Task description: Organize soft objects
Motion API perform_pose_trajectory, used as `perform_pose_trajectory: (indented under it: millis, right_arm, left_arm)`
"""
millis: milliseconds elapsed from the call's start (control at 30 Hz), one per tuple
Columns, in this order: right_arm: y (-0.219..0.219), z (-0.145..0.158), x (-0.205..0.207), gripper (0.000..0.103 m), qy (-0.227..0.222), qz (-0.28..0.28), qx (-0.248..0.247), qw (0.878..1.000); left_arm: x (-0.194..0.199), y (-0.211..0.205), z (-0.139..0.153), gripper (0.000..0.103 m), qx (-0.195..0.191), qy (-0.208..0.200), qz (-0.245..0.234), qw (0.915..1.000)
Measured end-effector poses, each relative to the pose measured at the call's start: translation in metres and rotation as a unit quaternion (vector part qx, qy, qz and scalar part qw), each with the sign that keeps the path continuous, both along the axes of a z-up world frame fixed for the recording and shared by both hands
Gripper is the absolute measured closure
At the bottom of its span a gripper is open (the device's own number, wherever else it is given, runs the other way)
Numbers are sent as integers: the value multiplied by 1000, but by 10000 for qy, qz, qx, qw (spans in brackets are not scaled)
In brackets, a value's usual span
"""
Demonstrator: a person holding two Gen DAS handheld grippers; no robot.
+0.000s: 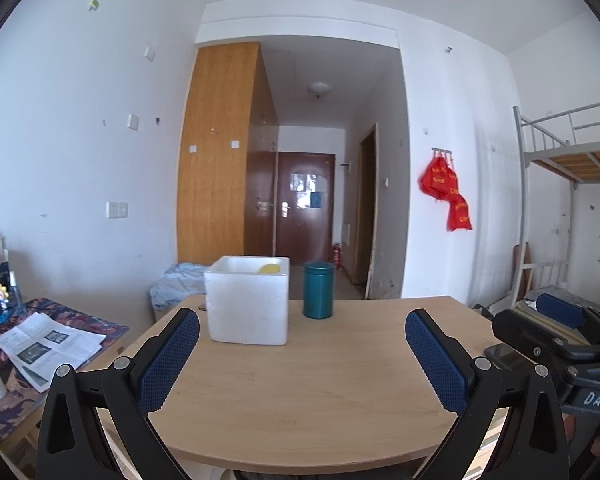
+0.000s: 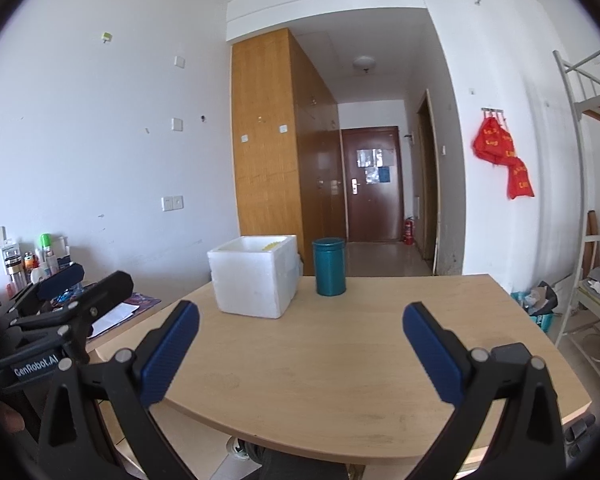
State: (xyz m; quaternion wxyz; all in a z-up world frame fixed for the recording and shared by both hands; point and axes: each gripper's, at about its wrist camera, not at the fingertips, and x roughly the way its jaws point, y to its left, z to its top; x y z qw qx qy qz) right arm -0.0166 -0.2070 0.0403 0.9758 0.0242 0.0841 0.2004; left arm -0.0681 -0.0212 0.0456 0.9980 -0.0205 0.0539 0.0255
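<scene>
Your left gripper point(image 1: 302, 332) and right gripper point(image 2: 301, 326) both hover above the pale wooden table point(image 1: 320, 384), fingers spread apart, holding nothing. A yellow soft object point(image 1: 269, 268) sits inside the white foam box point(image 1: 247, 300), just beside the teal cylindrical canister point(image 1: 318, 290).

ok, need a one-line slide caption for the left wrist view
Open left tool hovering over a wooden table, facing a white foam box holding something yellow, teal canister beside it.

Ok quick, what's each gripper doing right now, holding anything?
Left gripper: open, holding nothing.
Right gripper: open, holding nothing.
</scene>
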Motion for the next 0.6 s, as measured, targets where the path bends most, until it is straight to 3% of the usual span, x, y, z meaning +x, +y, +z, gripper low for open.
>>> perform_pose_trajectory:
  millis: [600]
  right_arm:
    - [2,-2,-1,0,61,35,-111,9999]
  left_arm:
    - [4,-1,-3,0,114,87,130,9998]
